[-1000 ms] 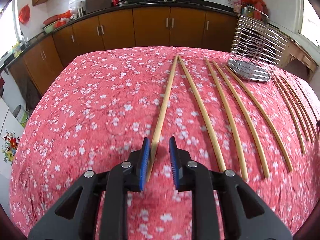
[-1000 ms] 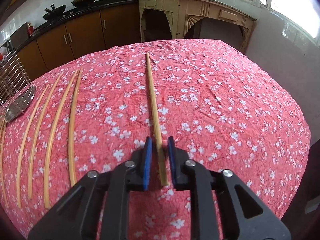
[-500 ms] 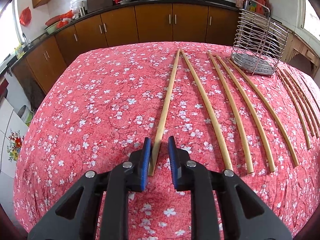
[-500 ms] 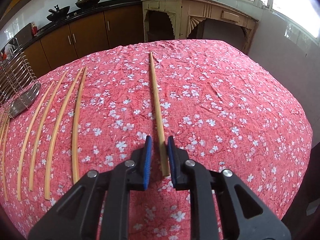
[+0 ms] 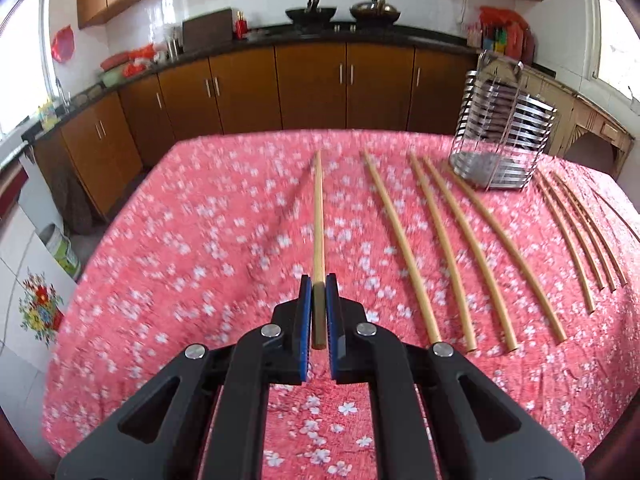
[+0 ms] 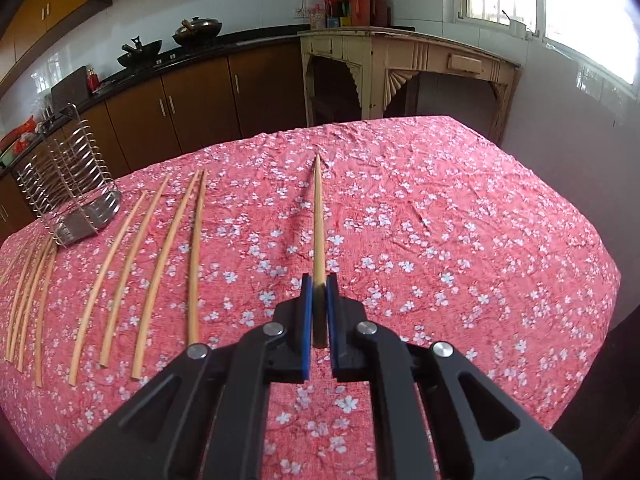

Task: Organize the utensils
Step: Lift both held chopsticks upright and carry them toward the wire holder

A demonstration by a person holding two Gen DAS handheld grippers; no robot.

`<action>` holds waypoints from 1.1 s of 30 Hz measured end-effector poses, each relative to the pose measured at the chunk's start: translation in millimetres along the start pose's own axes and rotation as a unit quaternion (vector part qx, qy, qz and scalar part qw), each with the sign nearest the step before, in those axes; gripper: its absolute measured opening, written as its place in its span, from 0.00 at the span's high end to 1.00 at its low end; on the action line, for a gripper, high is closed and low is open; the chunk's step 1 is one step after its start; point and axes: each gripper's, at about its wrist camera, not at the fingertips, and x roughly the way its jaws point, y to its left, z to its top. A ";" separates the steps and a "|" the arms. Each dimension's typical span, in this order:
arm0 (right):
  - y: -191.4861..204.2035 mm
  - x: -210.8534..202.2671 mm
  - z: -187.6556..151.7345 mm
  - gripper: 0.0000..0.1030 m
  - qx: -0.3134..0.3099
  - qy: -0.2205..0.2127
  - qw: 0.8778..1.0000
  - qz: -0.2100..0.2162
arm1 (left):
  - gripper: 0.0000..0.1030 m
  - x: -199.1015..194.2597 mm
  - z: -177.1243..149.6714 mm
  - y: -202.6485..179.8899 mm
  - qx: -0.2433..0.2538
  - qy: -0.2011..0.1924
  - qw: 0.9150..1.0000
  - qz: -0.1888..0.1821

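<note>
Left gripper (image 5: pixel 319 284): pads have just closed and clamp 1 chopstick (image 5: pixel 318 216), lifted clear of the red flowered tablecloth (image 5: pixel 200 240). Right gripper (image 6: pixel 319 282): likewise just closed on another chopstick (image 6: pixel 318 216), raised above the cloth. Remaining chopsticks (image 5: pixel 440 248) lie in rows between them, near the wire rack (image 5: pixel 500 148).
</note>
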 end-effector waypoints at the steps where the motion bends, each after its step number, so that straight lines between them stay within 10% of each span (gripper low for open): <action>1: 0.5 -1.5 0.0 0.92 0.000 0.000 1.000 0.003 | 0.93 -3.2 0.9 -1.5 0.003 -0.005 1.000 0.002; 15: 9.6 -65.0 47.6 0.92 0.003 -0.145 0.989 0.023 | 0.93 -57.1 46.8 6.3 -0.035 -0.140 0.990 0.003; 33: 24.5 -89.7 105.0 0.93 0.019 -0.196 0.977 0.078 | 0.93 -72.0 103.1 13.1 -0.069 -0.209 0.975 0.019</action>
